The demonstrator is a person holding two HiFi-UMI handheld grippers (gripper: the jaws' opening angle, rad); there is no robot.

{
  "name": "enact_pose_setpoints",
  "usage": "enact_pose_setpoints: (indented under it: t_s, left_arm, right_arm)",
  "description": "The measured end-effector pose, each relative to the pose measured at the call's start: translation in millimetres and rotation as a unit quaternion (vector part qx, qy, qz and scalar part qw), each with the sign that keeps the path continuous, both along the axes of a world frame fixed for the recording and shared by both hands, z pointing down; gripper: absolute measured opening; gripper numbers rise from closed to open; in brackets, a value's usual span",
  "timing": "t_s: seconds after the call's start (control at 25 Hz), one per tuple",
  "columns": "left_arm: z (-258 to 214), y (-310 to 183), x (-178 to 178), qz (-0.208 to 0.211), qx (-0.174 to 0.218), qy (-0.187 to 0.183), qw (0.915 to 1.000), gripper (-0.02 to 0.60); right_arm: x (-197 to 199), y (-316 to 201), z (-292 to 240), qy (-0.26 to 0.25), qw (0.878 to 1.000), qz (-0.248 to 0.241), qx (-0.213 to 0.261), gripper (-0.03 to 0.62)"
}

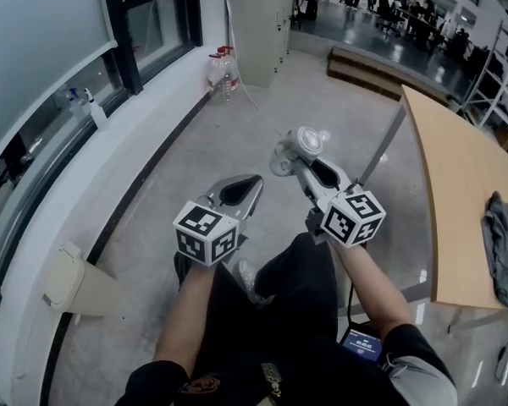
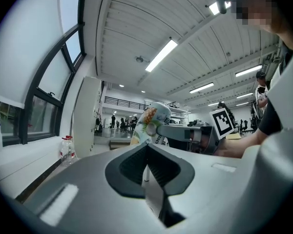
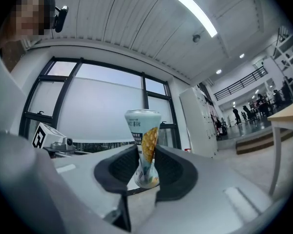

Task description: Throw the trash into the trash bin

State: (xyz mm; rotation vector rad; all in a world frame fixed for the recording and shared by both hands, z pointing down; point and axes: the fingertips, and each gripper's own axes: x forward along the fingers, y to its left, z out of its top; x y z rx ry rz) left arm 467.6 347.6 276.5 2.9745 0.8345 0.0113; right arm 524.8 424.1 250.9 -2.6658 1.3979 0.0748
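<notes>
My right tool (image 1: 305,163) was partly closed on the trash, a pineapple-print paper cup (image 3: 143,130), pinched at its waist so the wall had buckled inward. It stuck out ahead of the jaws, over the floor (image 1: 237,134). My left tool (image 2: 146,165) was closed with nothing in it. No trash bin showed in any view. The risk, as I judged it, was the crushed wall giving way and the cup sliding out, or dregs dripping if I squeezed harder.
</notes>
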Motion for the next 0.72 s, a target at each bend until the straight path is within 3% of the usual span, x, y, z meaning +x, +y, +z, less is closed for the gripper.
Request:
enact_pose_setpoints:
  t_s: [0.4, 0.72]
  left_arm:
    - [7, -69, -33, -0.071, 0.002, -0.005, 0.9974, 0.007]
    - [7, -133, -73, -0.138, 0.003, -0.008, 0.9905, 0.008]
  right_arm:
    - [-20, -74, 6, -0.006, 0.998, -0.064, 0.007, 0.1]
    - [-49, -146, 6, -0.012, 0.992, -0.126, 0.006, 0.1]
